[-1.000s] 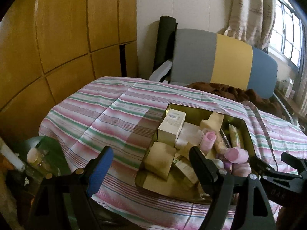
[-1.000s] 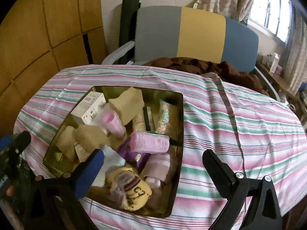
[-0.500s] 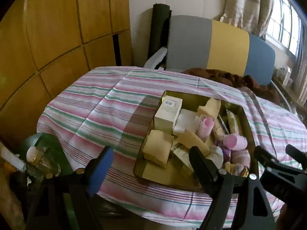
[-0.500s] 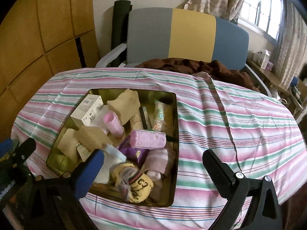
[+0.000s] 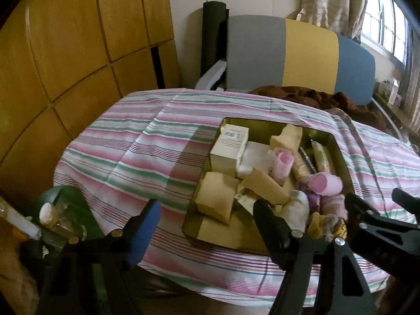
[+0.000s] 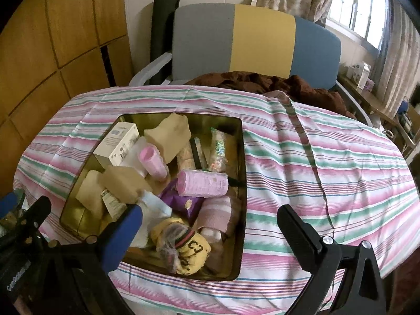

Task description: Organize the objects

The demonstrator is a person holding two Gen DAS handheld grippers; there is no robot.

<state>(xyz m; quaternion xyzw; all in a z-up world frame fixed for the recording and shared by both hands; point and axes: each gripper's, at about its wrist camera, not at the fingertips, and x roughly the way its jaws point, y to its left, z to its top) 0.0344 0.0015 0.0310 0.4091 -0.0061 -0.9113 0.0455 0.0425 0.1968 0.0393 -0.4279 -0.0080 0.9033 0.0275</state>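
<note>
Tin (image 6: 242, 157) mid-frame is crammed with boxes, pink rollers, sponges; both grippers (image 5: 204, 215) (image 6: 210, 220) wide apart, holding nothing.

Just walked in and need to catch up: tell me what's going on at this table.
A person holds two grippers over a striped tablecloth, tidying a gold tin tray crammed with items: a white box, pink rollers, tan sponges and a yellow pouch. The left gripper and right gripper are both open, holding nothing, poised near the tray's front edge.
</note>
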